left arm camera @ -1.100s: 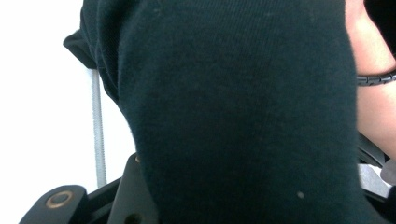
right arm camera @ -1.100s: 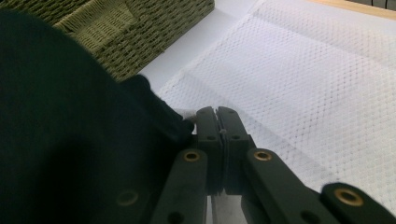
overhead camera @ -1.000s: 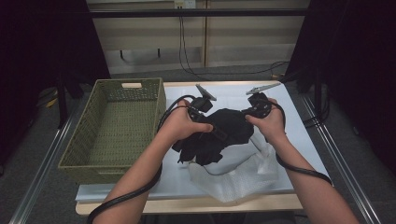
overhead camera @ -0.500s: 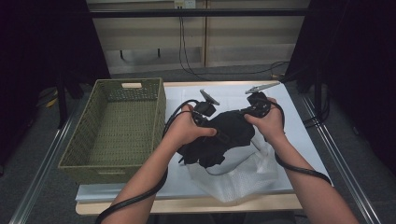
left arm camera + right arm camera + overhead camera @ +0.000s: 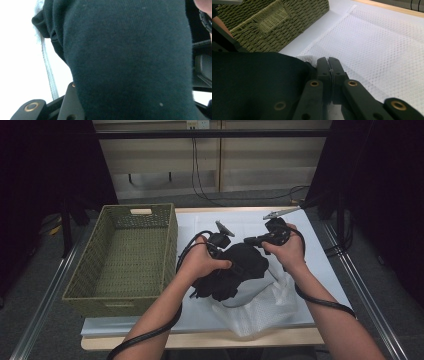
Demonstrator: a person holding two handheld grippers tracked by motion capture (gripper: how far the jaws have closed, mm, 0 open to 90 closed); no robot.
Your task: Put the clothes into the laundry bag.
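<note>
Black garment sits bunched on the white mesh bag, to the right of the green woven basket and apart from it. Its long axis runs from the near left up toward the far right, the upper end at the right gripper. That gripper's jaws are pressed together on a thin fold of the mesh bag's edge, beside the garment. The left gripper is buried in the dark cloth; I cannot tell how its jaws stand.

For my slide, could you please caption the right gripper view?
Right gripper, jaws closed on thin white mesh bag, beside bunched black cloth garment and woven green basket.
</note>
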